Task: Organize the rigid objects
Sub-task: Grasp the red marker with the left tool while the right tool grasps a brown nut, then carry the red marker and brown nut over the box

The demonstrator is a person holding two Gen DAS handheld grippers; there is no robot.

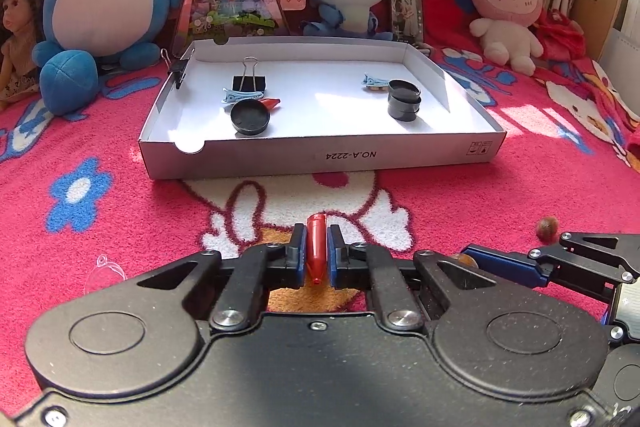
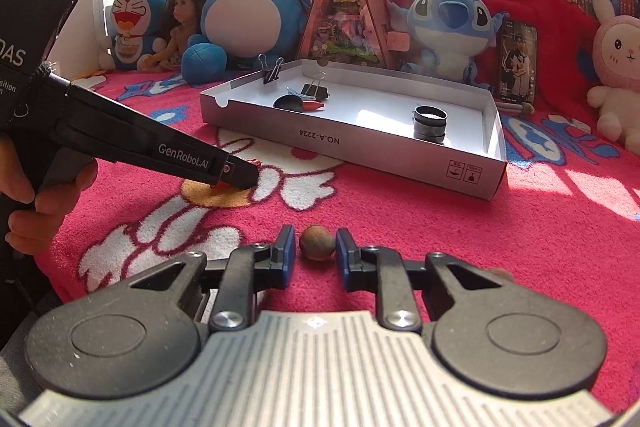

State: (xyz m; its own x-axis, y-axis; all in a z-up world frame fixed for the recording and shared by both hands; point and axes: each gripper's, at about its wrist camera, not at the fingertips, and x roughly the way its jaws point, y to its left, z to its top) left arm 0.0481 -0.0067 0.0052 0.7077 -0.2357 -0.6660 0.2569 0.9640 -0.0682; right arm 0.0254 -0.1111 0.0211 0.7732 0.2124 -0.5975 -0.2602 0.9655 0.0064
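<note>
Left gripper (image 1: 316, 253) clamping red clip (image 1: 316, 247), nut (image 2: 317, 242) between right gripper (image 2: 316, 251) fingers

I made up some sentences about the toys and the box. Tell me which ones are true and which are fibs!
1. The left gripper is squeezing a red clip. True.
2. The brown nut is inside the white box. False: it lies on the pink blanket, between the open fingers of the right gripper.
3. Some black round lids are stacked in the box. True.
4. The box is completely empty. False: it holds lids, binder clips and hair clips.
5. The pink bunny is sitting in the box. False: it sits behind the box, off to the right.
</note>
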